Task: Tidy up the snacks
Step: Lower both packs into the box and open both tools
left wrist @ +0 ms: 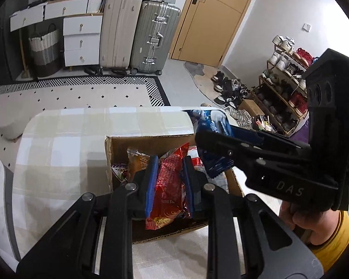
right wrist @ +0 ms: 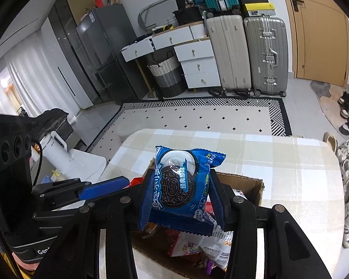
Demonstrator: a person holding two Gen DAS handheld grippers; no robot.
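1. Red foil marks the snack packet (left wrist: pixel 168 186) pinched in the left gripper (left wrist: pixel 169 183); its blue pads press both sides of the packet, so the jaws stand narrowed to the packet's width, directly above the cardboard box (left wrist: pixel 118 148).
2. The blue Oreo packet (right wrist: pixel 181 186) sits clamped in the right gripper (right wrist: pixel 181 193), jaws closed in against its two edges, the cookie picture facing the camera. It hangs over the cardboard box (right wrist: pixel 251 186). In the left wrist view the same Oreo packet (left wrist: pixel 211 139) shows above the box's right side, gripped by the right gripper (left wrist: pixel 221 146).
3. Inside the box lie more snacks: an orange packet (left wrist: pixel 137 162) against the back wall, and a mixed heap of wrappers (right wrist: pixel 204 248) under the Oreo packet.
4. The left gripper (right wrist: pixel 109 186) reaches toward the box from its left in the right wrist view; what it holds is hidden there.
5. The box rests on a table with a checked beige-and-white cloth (left wrist: pixel 69 144).
6. Beyond the box, across a patterned rug (right wrist: pixel 197 116), stand a cream suitcase (right wrist: pixel 228 53) and a silver suitcase (right wrist: pixel 266 55), with white drawers (right wrist: pixel 197 62) and a woven basket (right wrist: pixel 167 76) beside them.
7. Right of the box, a shoe rack (left wrist: pixel 283 88) stands by the wall, near a wooden door (left wrist: pixel 211 16).
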